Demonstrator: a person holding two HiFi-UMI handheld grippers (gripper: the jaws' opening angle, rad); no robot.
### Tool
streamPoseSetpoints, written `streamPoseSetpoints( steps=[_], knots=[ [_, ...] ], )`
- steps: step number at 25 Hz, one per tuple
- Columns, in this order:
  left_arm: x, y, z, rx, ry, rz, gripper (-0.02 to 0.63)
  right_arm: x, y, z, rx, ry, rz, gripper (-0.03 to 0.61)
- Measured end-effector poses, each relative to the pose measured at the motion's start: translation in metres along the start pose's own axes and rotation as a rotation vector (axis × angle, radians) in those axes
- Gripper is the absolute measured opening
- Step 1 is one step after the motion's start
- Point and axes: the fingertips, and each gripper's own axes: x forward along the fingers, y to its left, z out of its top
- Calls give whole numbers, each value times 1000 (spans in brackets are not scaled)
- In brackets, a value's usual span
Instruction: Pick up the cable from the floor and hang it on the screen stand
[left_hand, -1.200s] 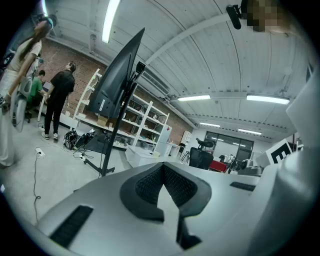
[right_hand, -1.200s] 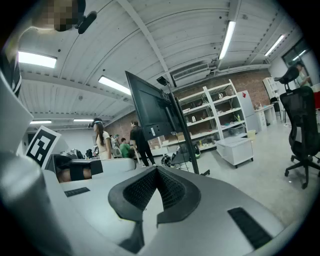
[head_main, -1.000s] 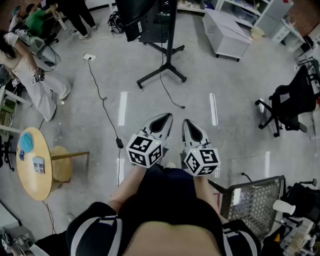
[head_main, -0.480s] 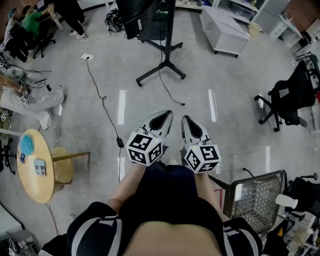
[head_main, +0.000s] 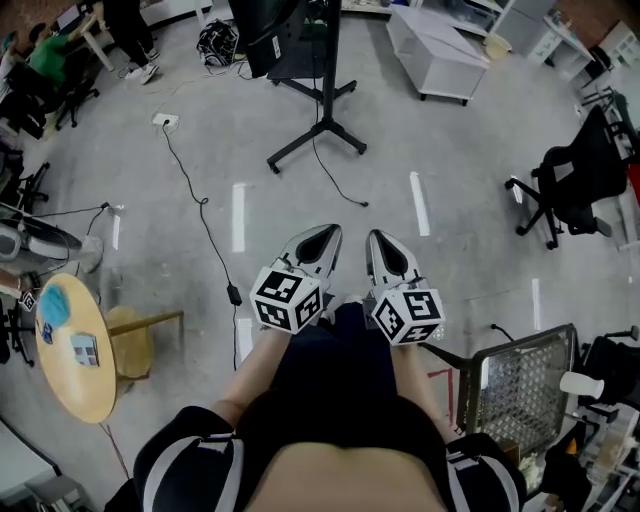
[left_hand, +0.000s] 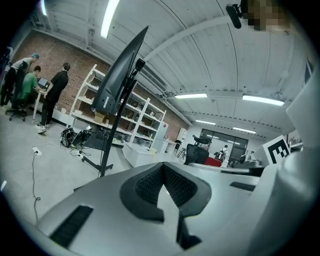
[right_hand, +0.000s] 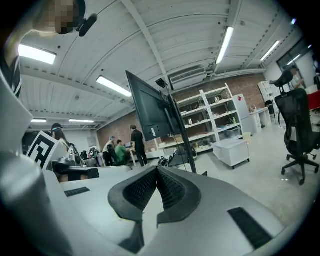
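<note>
In the head view a thin black cable (head_main: 205, 215) runs across the grey floor from a white socket box (head_main: 165, 120) to a small black adapter (head_main: 233, 294), left of my grippers. A second black cable (head_main: 335, 175) hangs from the black screen stand (head_main: 322, 95) and ends on the floor ahead. My left gripper (head_main: 325, 235) and right gripper (head_main: 382, 240) are held side by side above the floor, both shut and empty. The left gripper view has its gripper (left_hand: 162, 166) pointing toward the stand (left_hand: 116, 120). The right gripper view shows shut jaws (right_hand: 157, 170) and the stand (right_hand: 175, 130).
A round wooden table (head_main: 70, 345) and stool (head_main: 135, 335) stand at the left. A mesh chair (head_main: 520, 385) is at the lower right, a black office chair (head_main: 580, 175) at the right, and a white cabinet (head_main: 435, 55) behind. White tape strips (head_main: 238, 215) mark the floor. People (head_main: 125, 30) stand far left.
The person in pale clothes at the left has gone out of the head view. The floor scene has shifted slightly. Both grippers keep the same side-by-side pose, shut.
</note>
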Motion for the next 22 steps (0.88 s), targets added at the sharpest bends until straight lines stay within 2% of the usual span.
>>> streamPoseSetpoints(
  steps=[10,22],
  knots=[
    [3,13,7,-3,-19,15,3,14,-7,2,-1,5,3,20],
    [54,34,12,12,-6,46,3,59,-49,11,28,1,29,20]
  ],
)
